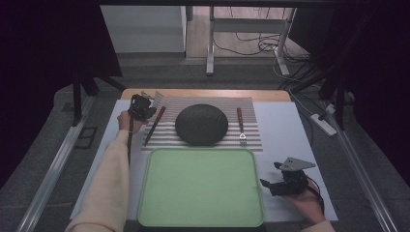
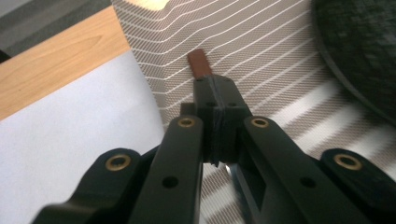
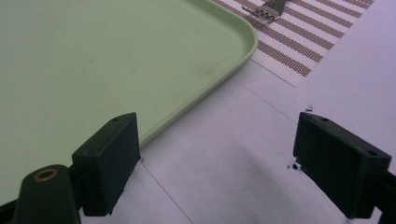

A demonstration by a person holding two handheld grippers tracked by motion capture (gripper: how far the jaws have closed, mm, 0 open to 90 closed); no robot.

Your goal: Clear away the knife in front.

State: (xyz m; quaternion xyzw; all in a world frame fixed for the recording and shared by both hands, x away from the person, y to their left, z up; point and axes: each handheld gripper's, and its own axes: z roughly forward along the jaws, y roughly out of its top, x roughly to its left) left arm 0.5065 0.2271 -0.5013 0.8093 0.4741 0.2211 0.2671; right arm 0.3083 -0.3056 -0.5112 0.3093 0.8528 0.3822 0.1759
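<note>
1. Nearest the person, the pale green plastic tray (image 1: 200, 186) lies empty; judging by the layout, the step in hand is clearing the place setting onto it
2. Just right of the tray, the right gripper (image 1: 285, 182) rests low over the white table sheet (image 3: 261, 154), jaws wide apart, holding nothing
3. Beyond, on the brown-and-white striped woven placemat (image 1: 251, 140), lie a dark round plate (image 1: 201, 124) and a wooden-handled fork (image 1: 240, 126)
4. Farthest left, the left gripper (image 1: 144, 110) is clamped together on the red-brown handled knife (image 2: 200, 64) at its handle end; next it probably needs lifting and carrying to the tray
</note>
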